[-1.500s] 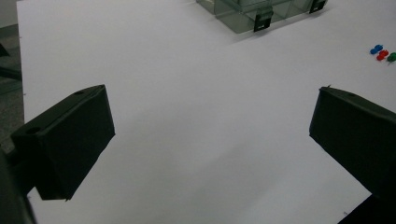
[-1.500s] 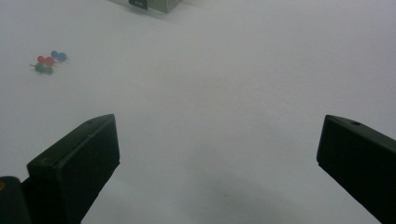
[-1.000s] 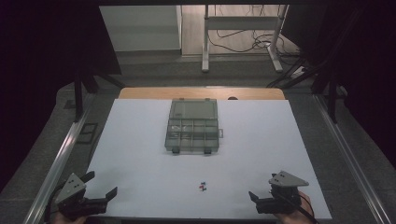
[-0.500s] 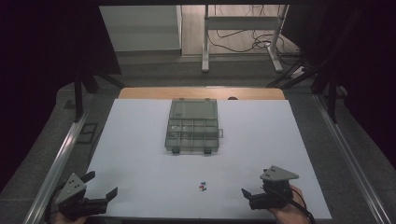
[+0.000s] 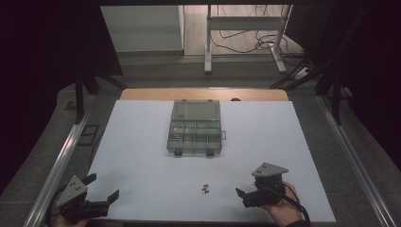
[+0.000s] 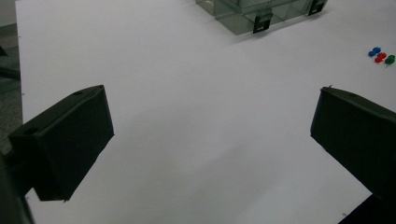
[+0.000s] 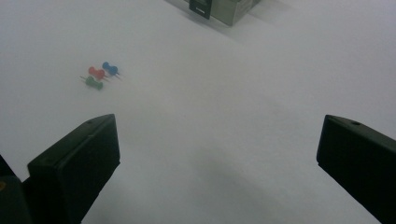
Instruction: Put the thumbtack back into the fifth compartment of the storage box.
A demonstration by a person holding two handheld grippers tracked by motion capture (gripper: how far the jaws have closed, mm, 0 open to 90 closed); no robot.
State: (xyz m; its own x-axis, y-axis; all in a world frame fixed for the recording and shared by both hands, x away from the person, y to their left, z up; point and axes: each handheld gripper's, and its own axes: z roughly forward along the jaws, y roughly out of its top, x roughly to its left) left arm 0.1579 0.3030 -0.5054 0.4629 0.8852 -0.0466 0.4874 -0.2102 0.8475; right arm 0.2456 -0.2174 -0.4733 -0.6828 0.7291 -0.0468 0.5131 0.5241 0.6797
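Note:
A clear compartment box [image 5: 195, 137] lies open mid-table, its lid [image 5: 196, 111] folded back. Three small push pins [image 5: 204, 188], blue, red and green, lie close together on the white table sheet [image 5: 265, 137] near the front. My right gripper [image 5: 246, 195] is just right of the pins, open with nothing between its jaws. In the right gripper view the blue pin [image 7: 110, 68], red pin [image 7: 97, 73] and green pin [image 7: 94, 83] lie ahead to the left of that gripper [image 7: 219, 140]. My left gripper [image 5: 101, 187] rests open and empty at the front left corner [image 6: 212, 126], the pins [image 6: 380, 56] far to its right.
Metal rails [image 5: 61, 161] run along both sides of the table. A wooden edge [image 5: 203, 94] shows behind the white sheet. The box's latches [image 6: 262, 21] face the front. Beyond the table stand a desk frame and cables [image 5: 246, 42].
The right gripper has moved left and a little forward, closer to the push pins. The left gripper has stayed where it was.

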